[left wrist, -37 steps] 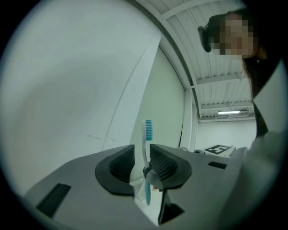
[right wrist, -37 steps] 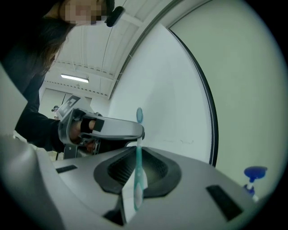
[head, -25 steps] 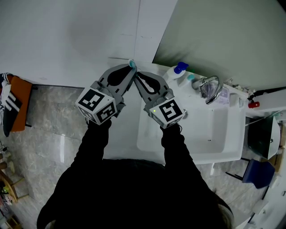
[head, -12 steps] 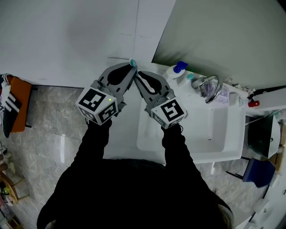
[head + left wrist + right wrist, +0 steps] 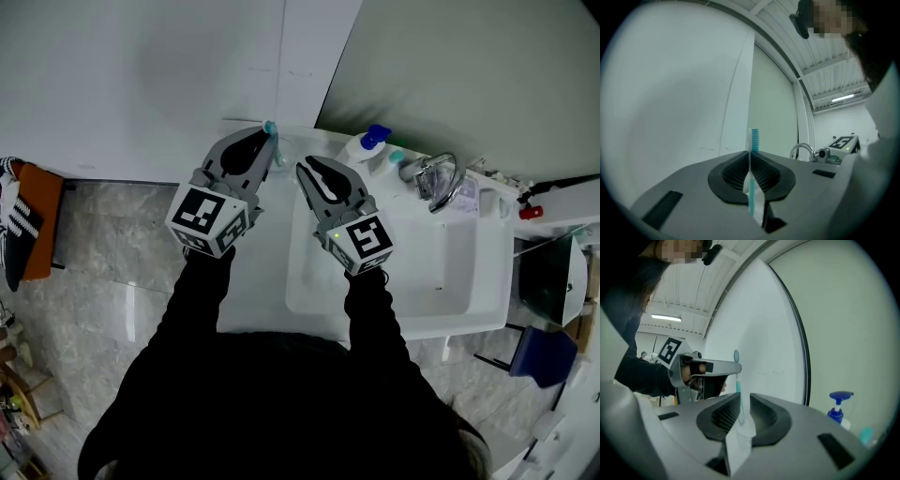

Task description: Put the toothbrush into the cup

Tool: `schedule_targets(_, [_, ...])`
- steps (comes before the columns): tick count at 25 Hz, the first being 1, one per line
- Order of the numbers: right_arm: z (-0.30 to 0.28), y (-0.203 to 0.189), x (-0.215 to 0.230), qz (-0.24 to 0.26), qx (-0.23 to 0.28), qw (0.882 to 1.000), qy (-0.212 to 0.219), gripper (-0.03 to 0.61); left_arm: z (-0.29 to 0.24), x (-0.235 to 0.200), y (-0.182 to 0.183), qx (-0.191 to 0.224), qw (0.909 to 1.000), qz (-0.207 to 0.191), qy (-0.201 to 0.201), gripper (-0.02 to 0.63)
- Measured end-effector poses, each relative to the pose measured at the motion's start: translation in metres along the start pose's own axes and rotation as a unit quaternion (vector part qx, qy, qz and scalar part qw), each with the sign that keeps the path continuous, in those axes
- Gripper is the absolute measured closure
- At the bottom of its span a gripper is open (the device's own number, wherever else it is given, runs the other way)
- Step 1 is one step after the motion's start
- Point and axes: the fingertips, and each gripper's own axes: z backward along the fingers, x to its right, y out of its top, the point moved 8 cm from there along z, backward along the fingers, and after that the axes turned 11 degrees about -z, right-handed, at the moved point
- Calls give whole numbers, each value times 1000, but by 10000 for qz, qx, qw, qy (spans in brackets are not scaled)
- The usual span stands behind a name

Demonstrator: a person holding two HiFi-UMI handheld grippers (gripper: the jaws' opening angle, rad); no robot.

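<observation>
A teal toothbrush (image 5: 270,128) stands upright with its handle pinched in my left gripper (image 5: 267,142), above the white counter left of the sink. In the left gripper view the bristles (image 5: 753,138) rise above the shut jaws of the left gripper (image 5: 751,157). My right gripper (image 5: 304,170) hangs to its right, apart from the brush, its jaws opening with nothing between them. Through the gap of the right gripper (image 5: 744,397) I see the toothbrush (image 5: 737,380) beyond the jaws, held by the left gripper (image 5: 710,367). I cannot make out a cup for certain.
A white sink basin (image 5: 441,281) lies under and right of the right gripper. A soap bottle with a blue pump (image 5: 367,147) and a small teal item (image 5: 397,158) stand at its back edge by the chrome faucet (image 5: 439,184). A white wall runs behind.
The right gripper has let go of the brush, drawn back and to the right of the left gripper's tips, and its jaws stand wider. The left gripper keeps the brush and rolled slightly.
</observation>
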Motion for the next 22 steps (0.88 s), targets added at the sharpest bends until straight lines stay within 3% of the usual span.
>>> schedule_targets(8, [9,-16,7,-126,-167,9997,-157,511,-8,-9,-21,16,9998,14,196,594])
schedule_targets(22, [8,-34,13,-182,-437,9984,-311,512,-11,-9,-75,-386,9982,-46,447,594])
